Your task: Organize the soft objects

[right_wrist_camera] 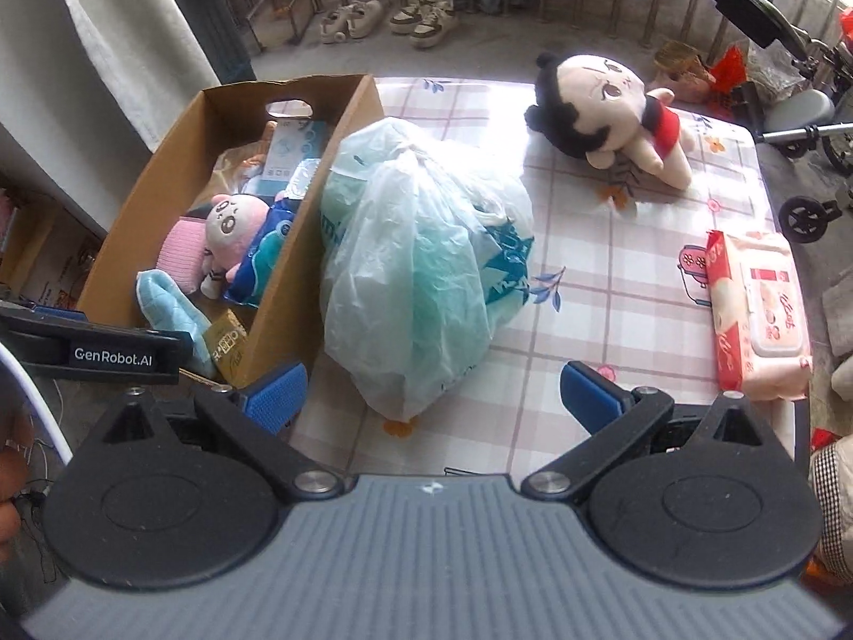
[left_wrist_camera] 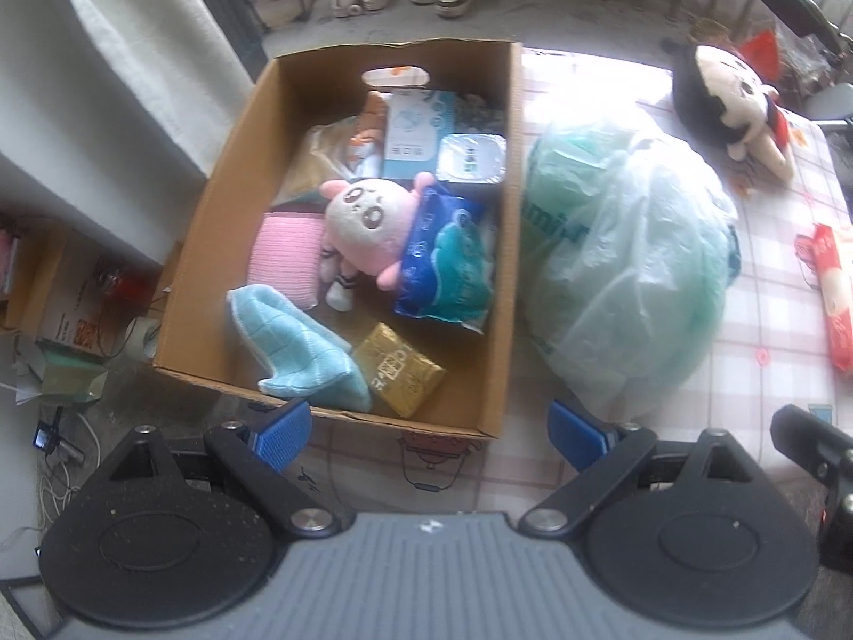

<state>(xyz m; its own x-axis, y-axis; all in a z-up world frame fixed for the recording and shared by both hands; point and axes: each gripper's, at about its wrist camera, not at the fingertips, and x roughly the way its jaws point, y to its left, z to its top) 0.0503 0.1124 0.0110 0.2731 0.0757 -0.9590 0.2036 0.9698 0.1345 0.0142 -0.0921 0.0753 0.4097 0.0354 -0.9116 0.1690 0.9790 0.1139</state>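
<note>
On the table [right_wrist_camera: 613, 277], the box [right_wrist_camera: 298, 245] sits at ten o'clock from my right fingers [right_wrist_camera: 274, 400], the bag [right_wrist_camera: 421, 266] against its right wall. The doll [right_wrist_camera: 602, 112] lies at one o'clock behind the bag, the wipes [right_wrist_camera: 757, 309] at three. In the box, a plush [left_wrist_camera: 362, 224] lies among packets.

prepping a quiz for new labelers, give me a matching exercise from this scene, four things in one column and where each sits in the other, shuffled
Things:
1. pink plush
2. black-haired doll
3. wet wipes pack
4. plastic bag

Places:
A. on the tablecloth, right against the outside wall of the cardboard box
B. lying in the box among other packs
C. at the right edge of the table, near side
D. lying at the far side of the table, clear of the box

Pairs: 1-B, 2-D, 3-C, 4-A
</note>
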